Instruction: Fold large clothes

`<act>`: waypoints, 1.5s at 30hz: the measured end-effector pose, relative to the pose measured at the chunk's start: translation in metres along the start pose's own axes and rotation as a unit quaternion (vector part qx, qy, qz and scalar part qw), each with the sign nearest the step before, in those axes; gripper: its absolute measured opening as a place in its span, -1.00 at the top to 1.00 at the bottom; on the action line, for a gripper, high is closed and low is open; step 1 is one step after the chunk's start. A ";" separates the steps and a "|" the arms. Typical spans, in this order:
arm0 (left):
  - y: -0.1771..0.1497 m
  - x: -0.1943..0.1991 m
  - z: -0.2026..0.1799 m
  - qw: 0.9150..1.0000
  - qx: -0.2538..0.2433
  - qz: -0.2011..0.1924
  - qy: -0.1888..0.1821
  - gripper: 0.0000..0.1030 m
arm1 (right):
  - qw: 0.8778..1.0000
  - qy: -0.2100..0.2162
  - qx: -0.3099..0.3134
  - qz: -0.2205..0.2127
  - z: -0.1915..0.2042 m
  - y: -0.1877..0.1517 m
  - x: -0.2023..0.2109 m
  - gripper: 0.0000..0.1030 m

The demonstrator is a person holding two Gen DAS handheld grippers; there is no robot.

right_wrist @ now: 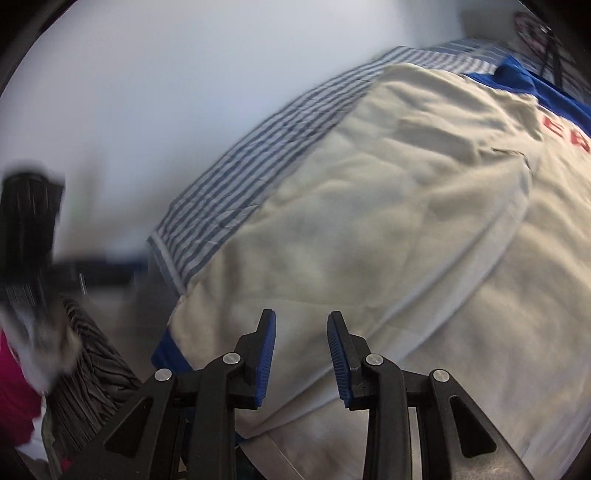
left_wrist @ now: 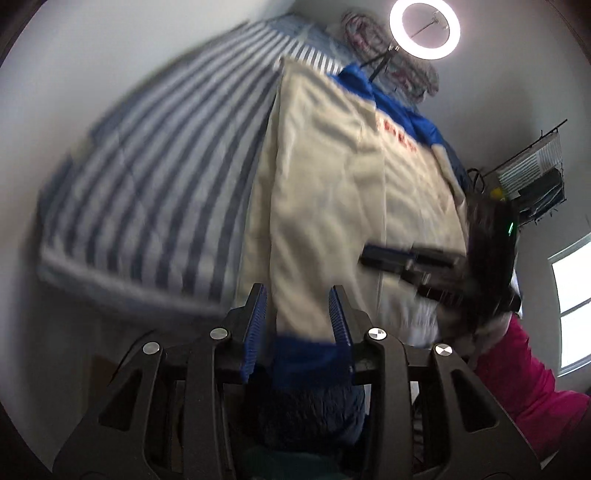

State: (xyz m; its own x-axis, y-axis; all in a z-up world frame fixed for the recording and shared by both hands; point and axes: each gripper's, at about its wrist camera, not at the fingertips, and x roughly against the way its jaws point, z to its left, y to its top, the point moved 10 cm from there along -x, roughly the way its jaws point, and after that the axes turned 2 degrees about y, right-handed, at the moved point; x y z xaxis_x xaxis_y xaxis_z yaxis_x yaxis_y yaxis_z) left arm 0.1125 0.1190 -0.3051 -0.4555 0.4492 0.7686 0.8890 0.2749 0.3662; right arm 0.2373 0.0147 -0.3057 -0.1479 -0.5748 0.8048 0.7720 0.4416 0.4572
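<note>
A large cream garment [left_wrist: 332, 177] with blue trim and red letters lies spread on a blue-and-white striped bed sheet [left_wrist: 159, 177]. My left gripper [left_wrist: 297, 290] hovers at the garment's near end, its jaws apart. The blue hem [left_wrist: 310, 354] lies loose between them, low near the finger roots. In the right wrist view the same garment [right_wrist: 388, 221] fills the middle, and my right gripper [right_wrist: 302, 314] stands open just above the cream cloth with nothing pinched. The right gripper [left_wrist: 406, 258] also shows blurred at the garment's right edge in the left wrist view.
A lit ring light [left_wrist: 424, 29] on a stand rises behind the bed, beside a rolled patterned blanket [left_wrist: 365, 37]. A wire rack [left_wrist: 532, 184] and a window [left_wrist: 572, 302] are at right. A person's pink sleeve [left_wrist: 517, 376] is close by. Grey striped cloth [right_wrist: 92, 350] hangs at lower left.
</note>
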 end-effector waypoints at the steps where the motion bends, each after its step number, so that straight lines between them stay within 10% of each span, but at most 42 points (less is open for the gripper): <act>1: -0.012 -0.007 0.002 1.000 0.004 0.011 -0.003 0.32 | 1.000 -0.004 -0.003 0.000 -0.003 0.000 0.001 0.40; 9: -0.034 -0.035 -0.002 1.000 0.011 0.015 -0.006 0.33 | 0.999 -0.039 0.007 0.000 -0.005 0.003 0.005 0.40; 12: -0.031 -0.038 -0.002 1.000 0.006 0.003 -0.007 0.86 | 0.999 -0.049 0.009 0.003 -0.005 0.004 0.003 0.40; 24: -0.031 -0.021 0.020 1.000 0.020 -0.016 0.007 0.90 | 0.997 -0.061 0.050 0.026 0.018 0.012 -0.035 0.36; 30: -0.016 0.003 0.026 0.997 0.029 -0.065 0.014 -0.10 | 0.994 -0.091 0.059 -0.001 0.010 0.014 -0.004 0.36; 45: -0.004 -0.031 0.037 0.998 0.064 -0.022 -0.013 -0.10 | 0.996 -0.087 -0.001 0.012 -0.021 0.004 -0.012 0.32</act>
State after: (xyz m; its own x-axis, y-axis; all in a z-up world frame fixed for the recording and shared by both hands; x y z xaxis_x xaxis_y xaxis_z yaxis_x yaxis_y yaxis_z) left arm 0.1214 0.1356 -0.3501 -0.4972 0.4551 0.7387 0.8551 0.4013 0.3283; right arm 0.2552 0.0089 -0.3210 -0.2343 -0.4367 0.8685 0.7779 0.4516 0.4370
